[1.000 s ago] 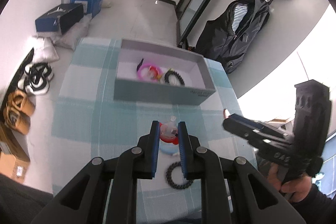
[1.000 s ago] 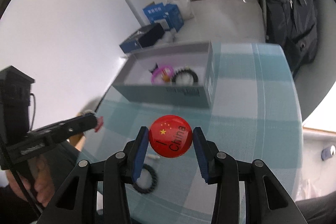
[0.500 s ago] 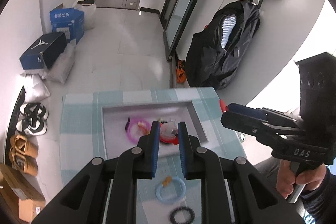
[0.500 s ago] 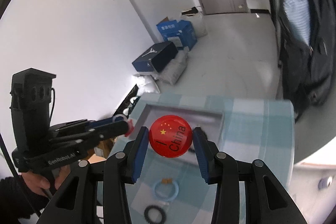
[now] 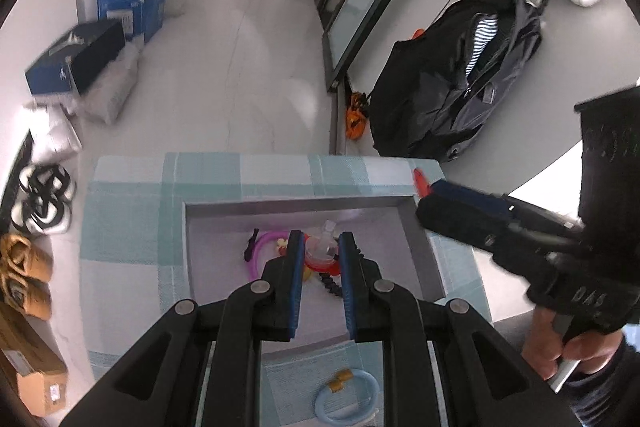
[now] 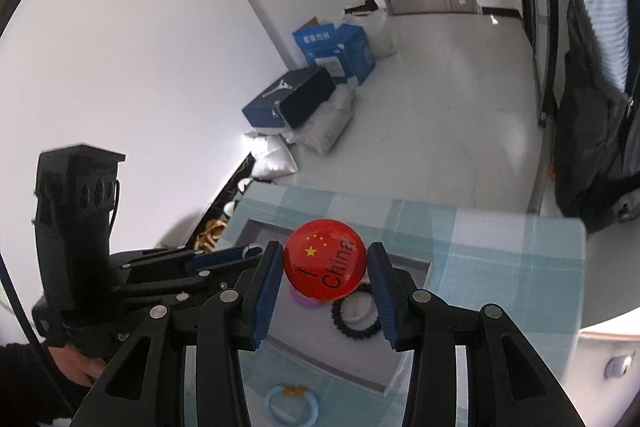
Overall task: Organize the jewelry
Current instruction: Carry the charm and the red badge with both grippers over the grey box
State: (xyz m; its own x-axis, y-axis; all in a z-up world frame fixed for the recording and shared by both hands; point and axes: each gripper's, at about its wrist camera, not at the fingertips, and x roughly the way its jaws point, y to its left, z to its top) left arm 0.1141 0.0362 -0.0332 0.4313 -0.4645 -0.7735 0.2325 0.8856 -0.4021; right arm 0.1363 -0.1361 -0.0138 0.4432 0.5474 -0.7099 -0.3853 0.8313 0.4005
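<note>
My left gripper (image 5: 319, 247) is shut on a red ring with a clear stone (image 5: 325, 253) and holds it above the grey box (image 5: 416, 247). My right gripper (image 6: 325, 267) is shut on a round red "China" badge (image 6: 325, 265), also above the grey box (image 6: 412, 367). Inside the box lie a pink bracelet (image 5: 262, 251) and a black bead bracelet (image 6: 354, 323). A light blue bracelet (image 5: 346, 399) lies on the checked cloth in front of the box; it also shows in the right wrist view (image 6: 292, 407). The right gripper appears at the right of the left wrist view (image 5: 424, 187).
The small table has a teal checked cloth (image 5: 128, 227). On the floor around it are blue boxes (image 5: 128, 3), shoes (image 5: 40, 199) and a black bag (image 5: 460, 87). The table edges drop off close to the box.
Both grippers have risen and moved forward from in front of the box to above it, each still holding its item. The black bead bracelet on the cloth has left view.
</note>
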